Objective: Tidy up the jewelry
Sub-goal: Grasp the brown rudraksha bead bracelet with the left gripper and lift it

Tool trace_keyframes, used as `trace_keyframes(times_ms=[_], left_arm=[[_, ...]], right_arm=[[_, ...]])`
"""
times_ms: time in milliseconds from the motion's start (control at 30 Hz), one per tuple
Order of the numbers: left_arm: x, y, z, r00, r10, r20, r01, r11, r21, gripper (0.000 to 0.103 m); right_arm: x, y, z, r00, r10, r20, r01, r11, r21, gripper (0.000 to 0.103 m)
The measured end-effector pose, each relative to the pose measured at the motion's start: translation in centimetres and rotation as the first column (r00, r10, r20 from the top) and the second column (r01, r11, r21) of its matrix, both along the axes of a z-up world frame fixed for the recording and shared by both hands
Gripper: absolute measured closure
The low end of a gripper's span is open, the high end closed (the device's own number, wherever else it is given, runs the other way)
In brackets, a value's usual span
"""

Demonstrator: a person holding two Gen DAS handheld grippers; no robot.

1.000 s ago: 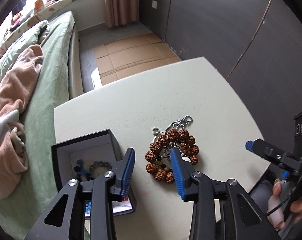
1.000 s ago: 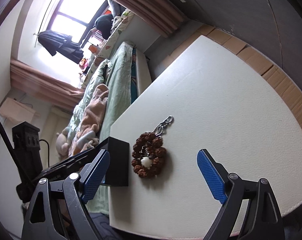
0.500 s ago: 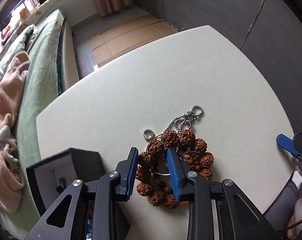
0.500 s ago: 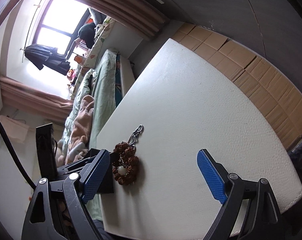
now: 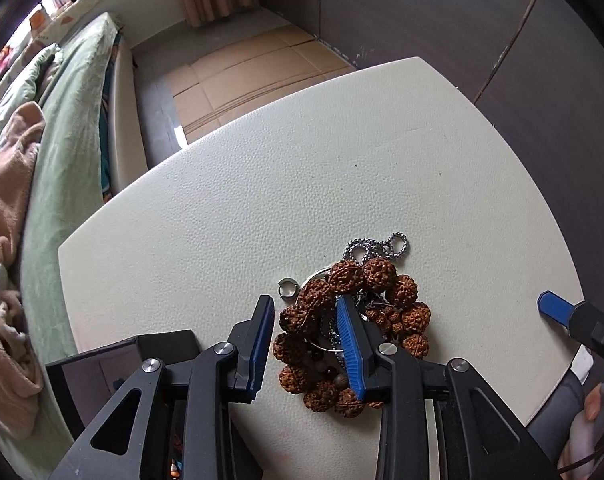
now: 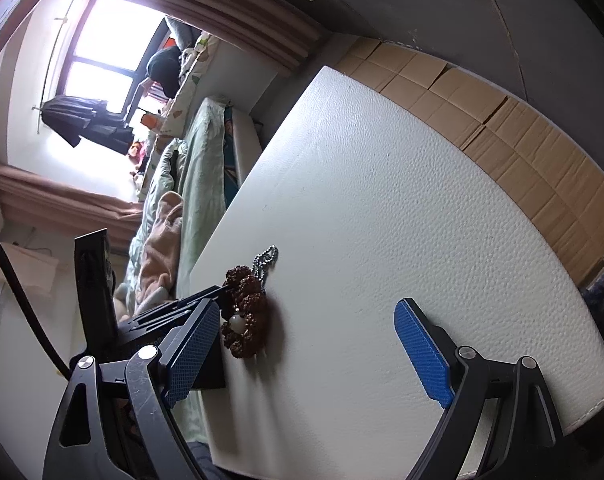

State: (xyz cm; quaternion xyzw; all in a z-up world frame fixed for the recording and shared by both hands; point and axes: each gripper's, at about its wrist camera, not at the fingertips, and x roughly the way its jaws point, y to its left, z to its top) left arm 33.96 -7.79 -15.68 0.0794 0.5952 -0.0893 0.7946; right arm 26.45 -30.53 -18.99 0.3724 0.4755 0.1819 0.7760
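Observation:
A bracelet of big brown knobbly beads (image 5: 381,276) lies coiled on the white table (image 5: 302,184). A silver ball chain (image 5: 375,246) is tangled at its far side, and a small silver ring (image 5: 288,288) lies just to its left. My left gripper (image 5: 303,300) points steeply down over the bracelet's left arc. Its jaws are narrow, with beads between the pads and a sliver of gap on the left side. My right gripper (image 6: 309,306) hangs wide open over the table's near corner, holding nothing. The bracelet (image 6: 246,304) shows a white bead there.
An open black jewelry box (image 5: 102,364) sits at the table's left front corner, partly hidden by my left gripper. A bed with green and pink bedding (image 5: 62,160) runs along the left. Flattened cardboard (image 5: 254,68) covers the floor beyond, and dark wall panels stand to the right.
My left gripper moved right and down, from beside the box to the bracelet, and its jaws narrowed around the beads. The right gripper sank a little and rolled, staying wide open.

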Motion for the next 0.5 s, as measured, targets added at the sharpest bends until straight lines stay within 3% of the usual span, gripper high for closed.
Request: trace_keyframes(times_ms=[133, 300, 333, 400, 500], left_arm=[[0.0, -0.1, -0.2, 0.999, -0.013, -0.037, 0.013, 1.0, 0.006, 0.064], [0.3, 0.7, -0.5, 0.998, 0.04, -0.051, -0.041, 0.999, -0.012, 0.06], [0.3, 0.7, -0.5, 0.998, 0.048, -0.05, -0.049, 0.999, -0.022, 0.061], [0.2, 0.8, -0.5, 0.995, 0.064, -0.071, -0.07, 0.995, -0.075, 0.074], [-0.4, 0.1, -0.4, 0.997, 0.049, -0.066, -0.054, 0.996, -0.073, 0.078]], right_arm=[[-0.1, -0.1, -0.1, 1.0, 0.002, 0.0, -0.002, 1.0, -0.004, 0.014], [-0.2, 0.0, -0.1, 1.0, -0.001, -0.005, 0.001, 1.0, -0.008, 0.014], [-0.1, 0.1, -0.1, 1.0, -0.001, -0.005, 0.001, 1.0, -0.01, 0.014], [-0.2, 0.2, -0.1, 1.0, 0.002, -0.003, -0.003, 1.0, -0.013, 0.014], [-0.2, 0.2, -0.1, 1.0, 0.01, -0.003, -0.01, 1.0, -0.011, 0.014]])
